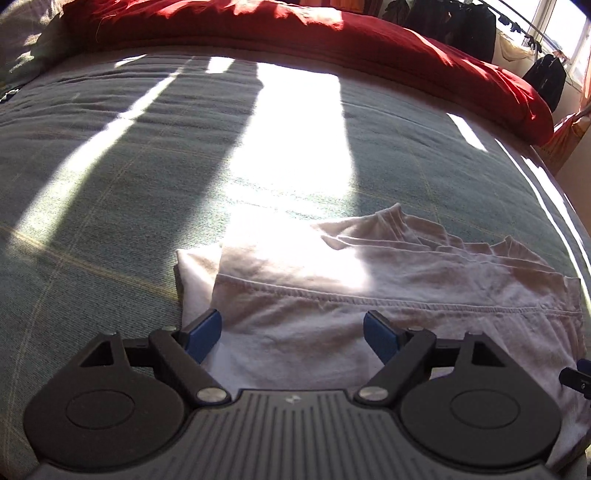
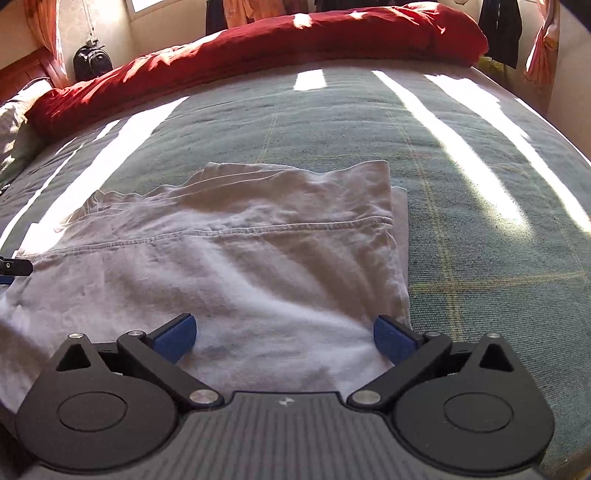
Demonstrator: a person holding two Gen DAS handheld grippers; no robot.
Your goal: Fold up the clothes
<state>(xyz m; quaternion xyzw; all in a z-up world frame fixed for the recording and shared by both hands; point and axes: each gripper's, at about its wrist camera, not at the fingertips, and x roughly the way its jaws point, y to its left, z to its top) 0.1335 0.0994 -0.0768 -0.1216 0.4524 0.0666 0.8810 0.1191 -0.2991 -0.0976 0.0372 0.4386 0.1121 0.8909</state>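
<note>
A white cotton T-shirt [image 1: 369, 295] is lying partly folded on a bed covered by a grey-green woven blanket with thin yellow lines [image 1: 110, 184]. Bright stripes of sunlight are falling across the blanket and the shirt. A stitched hem is running sideways across the shirt's top layer.

The left hand-held gripper [image 1: 291, 332] is hanging over the shirt's near left corner. Its blue pads are standing wide apart and are pinching nothing.

The right hand-held gripper [image 2: 284, 338] is hanging over the shirt's near right corner. Its blue pads are standing wide apart too, with only flat cloth showing between them.

A puffy red duvet [image 2: 295, 40] is sitting bunched up along the far side of the bed. Dark clothes [image 1: 461, 29] are hanging near the window.
</note>
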